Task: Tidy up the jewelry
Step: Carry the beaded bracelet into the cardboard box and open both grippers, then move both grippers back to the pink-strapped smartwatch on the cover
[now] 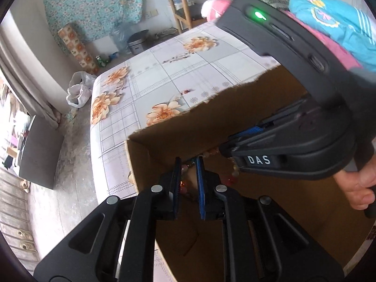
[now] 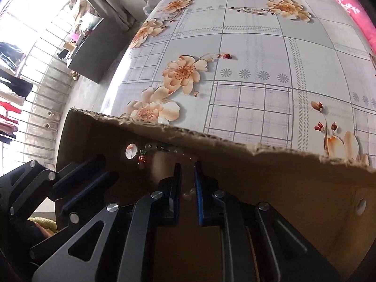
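Observation:
A brown cardboard box (image 1: 235, 117) with a torn rim stands on the flowered tablecloth (image 1: 164, 75). Both grippers reach down into it. My left gripper (image 1: 188, 164) has its jaws a narrow gap apart over a beaded bracelet (image 1: 185, 189) on the box floor. The right gripper's fingers (image 1: 225, 150) lie across the box to the right of it, by more beads (image 1: 235, 166). In the right wrist view my right gripper (image 2: 188, 169) is nearly closed over pale beads (image 2: 188, 193). Coloured beads (image 2: 155, 148) lie along the box wall (image 2: 235, 164).
A pile of folded pink and blue clothes (image 1: 329, 28) lies at the table's far right. A wooden chair (image 1: 178, 4), a pot (image 1: 138, 41) and plastic bags (image 1: 78, 89) stand on the floor beyond the table. A dark cabinet (image 2: 91, 54) stands by the window.

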`<state>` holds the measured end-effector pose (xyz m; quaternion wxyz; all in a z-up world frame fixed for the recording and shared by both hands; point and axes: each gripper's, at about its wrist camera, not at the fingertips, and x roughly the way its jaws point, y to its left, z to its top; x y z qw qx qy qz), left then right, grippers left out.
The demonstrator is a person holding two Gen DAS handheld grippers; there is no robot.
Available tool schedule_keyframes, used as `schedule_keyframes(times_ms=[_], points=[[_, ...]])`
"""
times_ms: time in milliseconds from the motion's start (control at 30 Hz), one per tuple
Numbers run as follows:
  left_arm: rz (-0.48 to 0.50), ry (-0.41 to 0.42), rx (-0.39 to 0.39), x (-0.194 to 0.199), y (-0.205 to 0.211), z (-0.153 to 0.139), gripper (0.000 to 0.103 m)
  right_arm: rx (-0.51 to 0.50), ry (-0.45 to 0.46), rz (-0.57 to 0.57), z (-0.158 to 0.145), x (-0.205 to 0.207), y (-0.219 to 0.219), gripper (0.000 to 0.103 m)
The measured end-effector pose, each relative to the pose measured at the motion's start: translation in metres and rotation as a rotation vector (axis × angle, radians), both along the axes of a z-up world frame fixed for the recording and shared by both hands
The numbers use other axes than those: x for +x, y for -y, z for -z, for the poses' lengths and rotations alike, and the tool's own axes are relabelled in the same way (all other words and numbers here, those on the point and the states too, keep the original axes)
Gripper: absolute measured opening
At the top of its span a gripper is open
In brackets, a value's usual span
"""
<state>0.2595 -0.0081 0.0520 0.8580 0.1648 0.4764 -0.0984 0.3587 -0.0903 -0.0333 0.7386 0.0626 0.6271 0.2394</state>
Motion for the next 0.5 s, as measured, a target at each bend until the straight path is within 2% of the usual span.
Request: schedule_keyframes(times_ms=[100, 167, 233, 267, 333, 367, 400, 433, 500], points=[[-0.014, 0.041, -0.043, -0.012, -0.007, -0.015, 0.015, -0.006, 0.064, 0.020, -0.021, -0.012, 0.008, 0.020], [-0.019, 0.092, -0.088, -0.029, -0.014, -0.031, 0.024, -0.008, 0.139, 0.037, -0.047, -0.025, 0.016, 0.023], [-0.031, 0.143, -0.138, -0.046, -0.024, -0.046, 0.043, -0.006, 0.238, 0.058, -0.080, -0.045, 0.027, 0.035], [-0.040, 0.162, -0.157, -0.055, -0.029, -0.052, 0.048, -0.012, 0.287, 0.069, -0.096, -0.057, 0.032, 0.038], [-0.058, 0.210, -0.203, -0.081, -0.039, -0.065, 0.060, -0.023, 0.403, 0.084, -0.128, -0.085, 0.042, 0.054], [-0.064, 0.230, -0.225, -0.093, -0.043, -0.070, 0.063, -0.037, 0.480, 0.093, -0.146, -0.105, 0.049, 0.058], [-0.072, 0.258, -0.249, -0.111, -0.048, -0.076, 0.068, -0.056, 0.547, 0.104, -0.162, -0.126, 0.055, 0.068], [-0.082, 0.279, -0.268, -0.125, -0.053, -0.079, 0.071, -0.071, 0.607, 0.116, -0.176, -0.147, 0.062, 0.080], [-0.097, 0.307, -0.315, -0.154, -0.062, -0.083, 0.075, -0.100, 0.691, 0.142, -0.198, -0.183, 0.075, 0.095]])
